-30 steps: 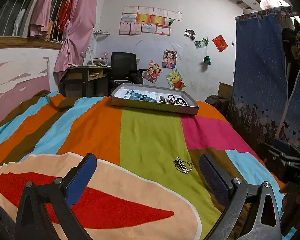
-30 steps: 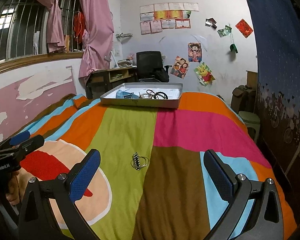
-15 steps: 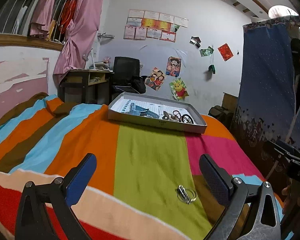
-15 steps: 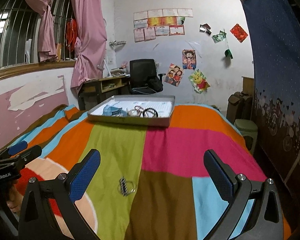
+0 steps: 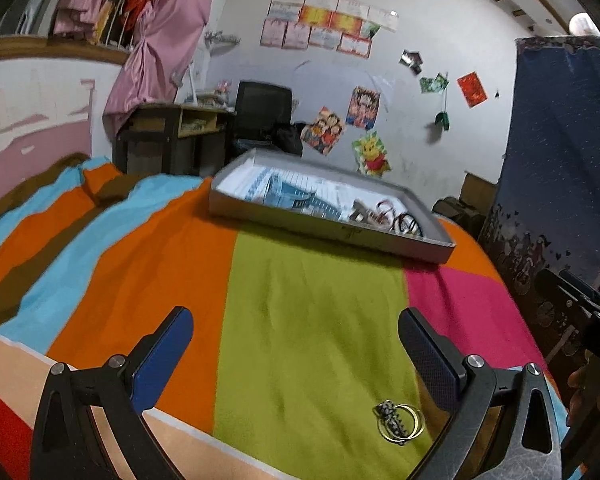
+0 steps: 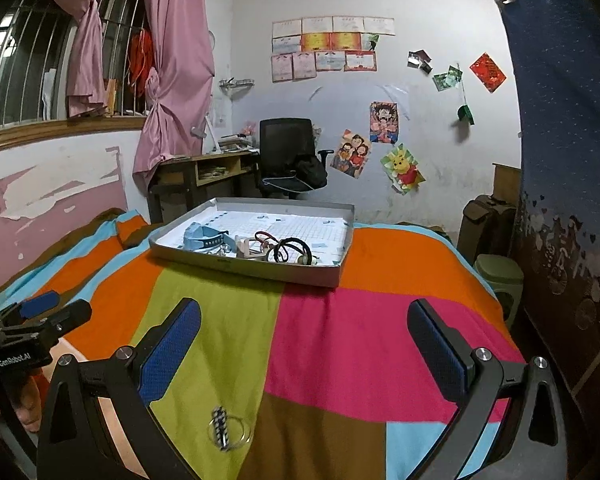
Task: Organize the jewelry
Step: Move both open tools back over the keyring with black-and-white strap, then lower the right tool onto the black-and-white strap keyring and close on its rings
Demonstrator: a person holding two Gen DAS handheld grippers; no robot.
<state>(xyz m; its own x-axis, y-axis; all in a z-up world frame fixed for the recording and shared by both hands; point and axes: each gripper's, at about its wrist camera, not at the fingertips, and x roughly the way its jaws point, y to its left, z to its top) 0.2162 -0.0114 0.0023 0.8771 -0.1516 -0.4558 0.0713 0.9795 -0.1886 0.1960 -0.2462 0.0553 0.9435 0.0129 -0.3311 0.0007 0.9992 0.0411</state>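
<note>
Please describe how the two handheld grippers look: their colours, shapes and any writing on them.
Each gripper, left and right, has a black frame with triangular cut-outs and silver screws. Its two fingers carry flat blue pads with a fine textured surface. The left gripper's black body bears white lettering "GenRobot.AI". No cables or sleeves are visible.

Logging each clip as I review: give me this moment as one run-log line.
left gripper: open, empty | right gripper: open, empty | ring bracelets: loose on bedspread, ungrasped | tray: holds other jewelry, far end
</note>
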